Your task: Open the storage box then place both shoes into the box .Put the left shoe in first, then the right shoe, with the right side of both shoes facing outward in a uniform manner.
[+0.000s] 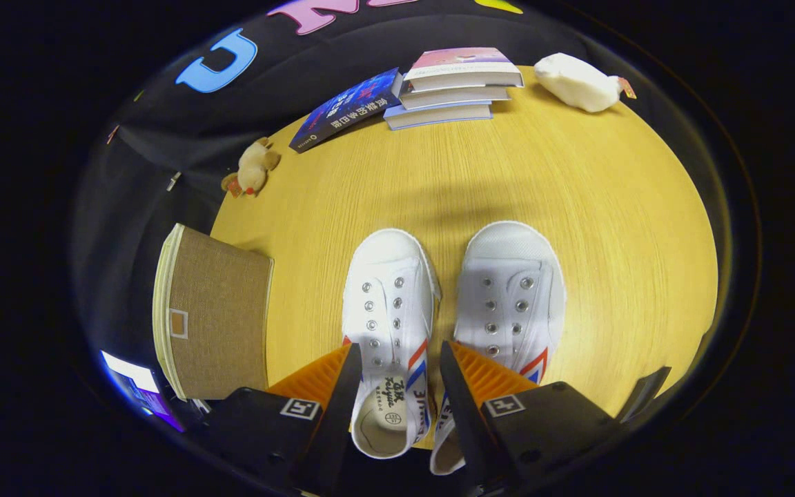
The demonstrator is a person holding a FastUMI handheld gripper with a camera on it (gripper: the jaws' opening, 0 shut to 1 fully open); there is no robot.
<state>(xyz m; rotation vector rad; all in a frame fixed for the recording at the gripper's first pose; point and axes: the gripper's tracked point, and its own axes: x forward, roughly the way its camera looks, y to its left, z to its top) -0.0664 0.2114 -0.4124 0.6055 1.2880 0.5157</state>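
Two white canvas shoes with red and blue side stripes stand side by side on the wooden table (577,207), toes pointing away from me. My gripper (401,347) is open and hovers over the rear of the left-hand shoe (387,304), one finger on each side of its opening. I cannot tell whether the fingers touch it. The right-hand shoe (511,290) lies just outside the right finger. A brown fabric storage box (214,317) with a pale rim sits to the left of the shoes, its lid shut.
At the table's far edge lie a stack of books (456,86) and a blue book (346,109) beside it. A white plush toy (577,83) rests at the far right, and a small tan plush toy (252,169) at the far left edge.
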